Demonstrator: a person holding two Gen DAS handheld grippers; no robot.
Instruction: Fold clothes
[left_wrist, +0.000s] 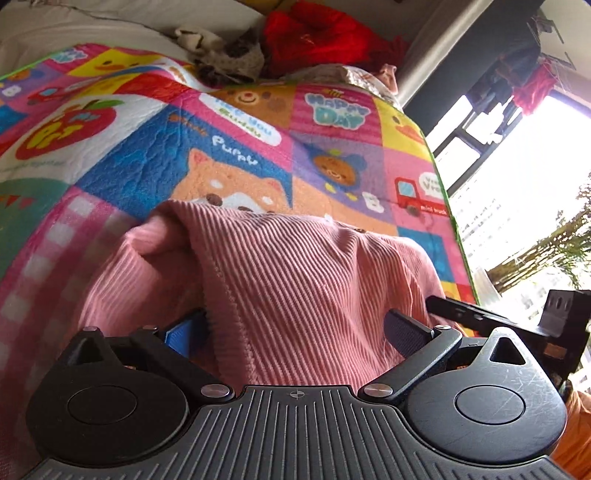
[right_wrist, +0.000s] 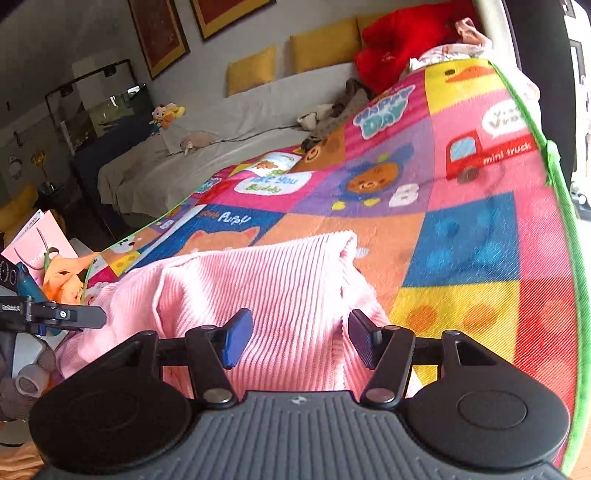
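Colourful mat (right_wrist: 461, 240), pink ribbed garment (right_wrist: 280, 280) between parted fingers (right_wrist: 236, 338)

- A bright patchwork play mat (right_wrist: 461, 236), edged in green and printed with cartoon animals, a duck, a truck and words, carries everything.
- A pink ribbed garment (right_wrist: 280, 295) lies rumpled on the mat's near part, over the puppy panel.
- At the mat's far end lie a red heap (left_wrist: 317, 37) and a grey-brown crumpled cloth (left_wrist: 225, 55).
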